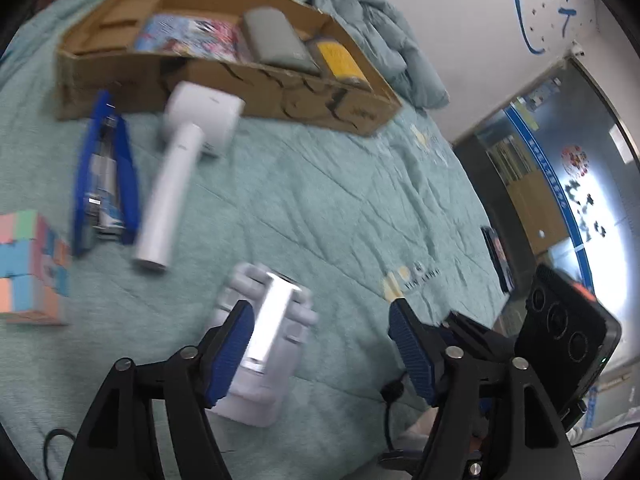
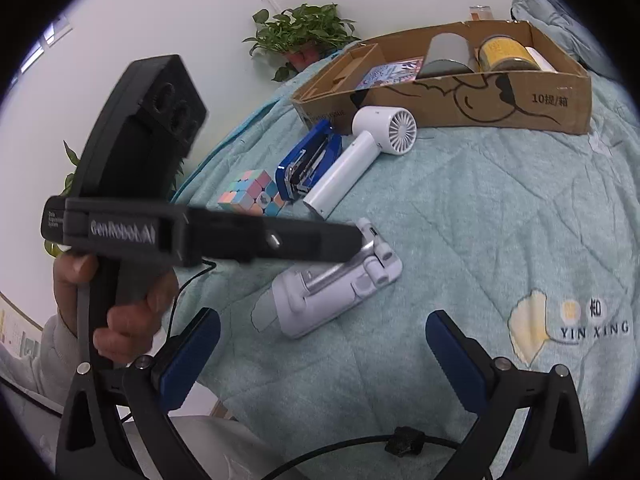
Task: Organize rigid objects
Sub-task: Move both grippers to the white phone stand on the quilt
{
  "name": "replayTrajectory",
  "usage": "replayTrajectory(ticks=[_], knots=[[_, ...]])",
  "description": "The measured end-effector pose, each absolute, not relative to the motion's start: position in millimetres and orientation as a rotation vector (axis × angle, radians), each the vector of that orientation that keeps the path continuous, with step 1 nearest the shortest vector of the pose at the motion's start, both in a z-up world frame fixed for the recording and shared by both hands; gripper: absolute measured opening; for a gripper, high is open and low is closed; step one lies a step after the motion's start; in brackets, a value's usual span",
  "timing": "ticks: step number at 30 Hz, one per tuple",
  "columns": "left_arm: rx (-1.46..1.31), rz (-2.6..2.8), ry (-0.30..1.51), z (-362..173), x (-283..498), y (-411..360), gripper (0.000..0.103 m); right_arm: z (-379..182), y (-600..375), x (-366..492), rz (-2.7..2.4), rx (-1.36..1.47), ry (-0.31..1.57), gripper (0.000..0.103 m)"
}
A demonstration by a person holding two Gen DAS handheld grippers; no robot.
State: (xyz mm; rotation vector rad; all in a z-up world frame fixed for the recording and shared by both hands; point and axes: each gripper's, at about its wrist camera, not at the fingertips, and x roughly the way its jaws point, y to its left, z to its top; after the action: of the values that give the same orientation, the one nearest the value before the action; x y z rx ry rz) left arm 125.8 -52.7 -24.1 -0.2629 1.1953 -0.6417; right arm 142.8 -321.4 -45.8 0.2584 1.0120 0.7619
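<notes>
The left claw (image 1: pixel 322 340) hangs just above the pale grey folding phone stand with a silver metal arm (image 1: pixel 264 344), its blue-padded jaws spread with nothing pressed between them; the left pad overlaps the stand's edge in the left wrist view, but contact cannot be told through the blur. The right claw (image 2: pixel 322 354) is spread wide and empty, over bare bedspread just beside the stand (image 2: pixel 332 292). A hand (image 2: pixel 116 312) grips the left tool's black handle.

The stand lies flat on the mint-green quilted bedspread (image 1: pixel 320 208) of a bed. Beyond it lies a white handheld fan with a round grille head (image 2: pixel 360 152), its handle pointing toward the stand. Just beside the fan is a blue stapler (image 2: pixel 304 164), and next to that a pastel-coloured puzzle cube (image 2: pixel 250 196).

Farther back sits a shallow brown cardboard box (image 2: pixel 520 108), printed with black line drawings. Inside it are a colourful printed packet (image 1: pixel 188 36), a grey rounded case (image 1: pixel 276 40) and a yellow-labelled jar (image 2: pixel 504 54). A crumpled light blue blanket (image 1: pixel 380 32) lies behind the box, and a green leafy potted plant (image 2: pixel 304 32) stands past the bed's edge.
</notes>
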Motion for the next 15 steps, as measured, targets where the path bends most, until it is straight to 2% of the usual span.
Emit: replayTrajectory(ticks=[2,3,5,7,10,15], knots=[[-0.231,-0.579,1.172,-23,128,-35,0.090,-48,-316,144,0.766,0.252,1.021,0.102],[-0.198,-0.565,1.187,-27,131,-35,0.090,-49,-312,144,0.768,0.245,1.024,0.102],[-0.147,-0.555,1.248,-41,135,-39,0.087,-50,-304,147,0.789,0.236,1.031,0.099],[-0.166,-0.583,1.318,-57,133,-45,0.073,-51,-301,147,0.795,0.227,1.041,0.099],[-0.157,-0.605,1.348,-67,124,-58,0.073,-54,-299,148,0.799,0.217,1.054,0.099],[-0.327,-0.777,1.414,-70,114,-80,0.073,-59,-319,146,0.722,0.230,1.056,0.099]])
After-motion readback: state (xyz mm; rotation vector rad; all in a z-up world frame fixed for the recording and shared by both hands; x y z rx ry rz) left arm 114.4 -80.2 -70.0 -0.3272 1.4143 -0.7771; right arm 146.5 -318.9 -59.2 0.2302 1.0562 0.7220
